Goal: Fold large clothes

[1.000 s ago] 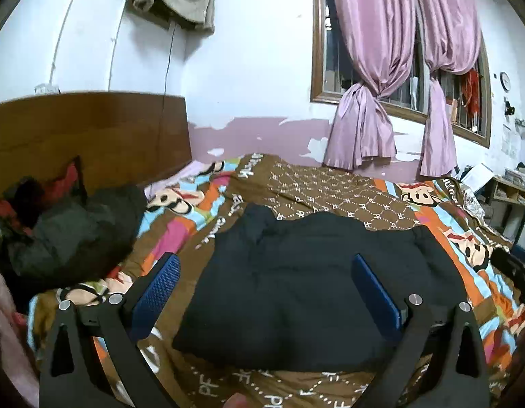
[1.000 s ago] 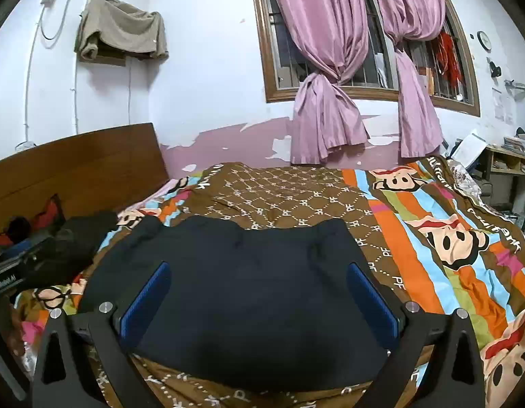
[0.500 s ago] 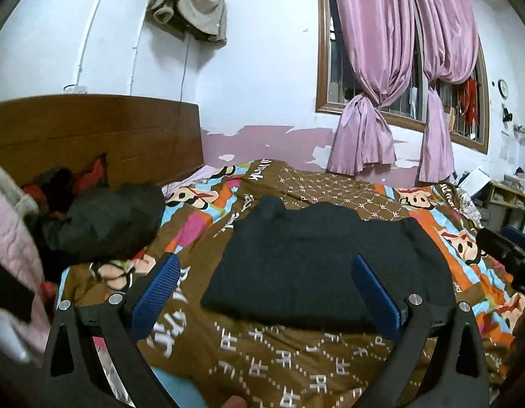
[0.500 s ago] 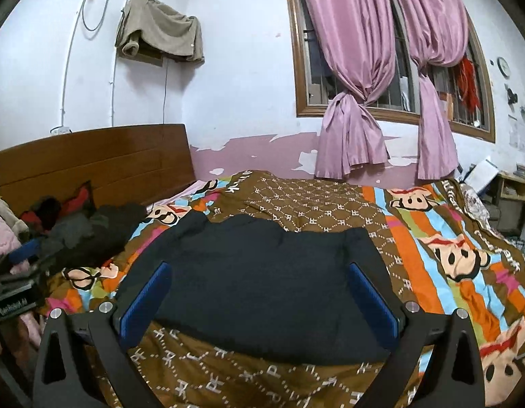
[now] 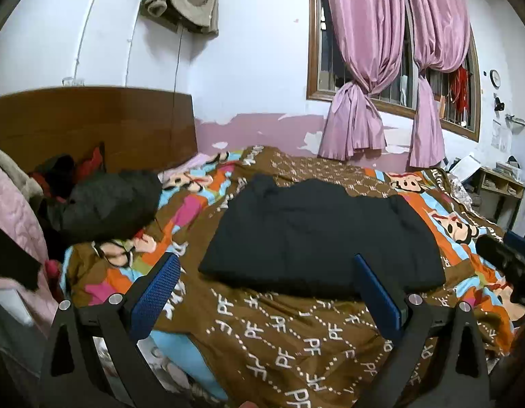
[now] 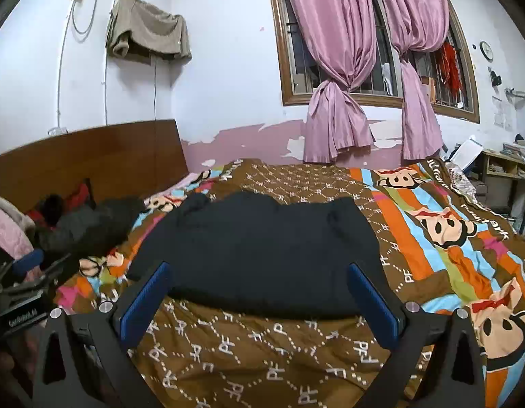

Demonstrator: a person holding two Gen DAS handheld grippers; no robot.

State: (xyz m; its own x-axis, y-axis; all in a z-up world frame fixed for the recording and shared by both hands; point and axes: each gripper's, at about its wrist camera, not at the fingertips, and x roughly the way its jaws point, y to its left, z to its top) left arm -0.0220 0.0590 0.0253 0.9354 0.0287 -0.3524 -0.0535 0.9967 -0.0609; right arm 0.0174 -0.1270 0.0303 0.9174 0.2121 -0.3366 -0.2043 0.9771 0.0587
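A large black garment [image 5: 316,234] [image 6: 262,251] lies folded into a flat rectangle on the patterned bedspread [image 5: 296,340] [image 6: 262,350]. My left gripper [image 5: 267,292] hangs open above the bed's near edge, short of the garment, nothing between its blue pads. My right gripper [image 6: 259,299] is open too, its pads framing the garment's near edge from above without touching. In the left wrist view the right gripper's black body [image 5: 507,265] shows at the far right edge.
A dark jacket [image 5: 109,207] and pink bedding [image 5: 14,224] are piled at the wooden headboard [image 5: 92,122] on the left. Pink curtains [image 6: 337,68] hang at the window. A shelf [image 6: 503,173] stands at far right.
Both grippers have drawn back and up from the garment, so more bedspread shows in front of it. The garment lies still; both stay open.
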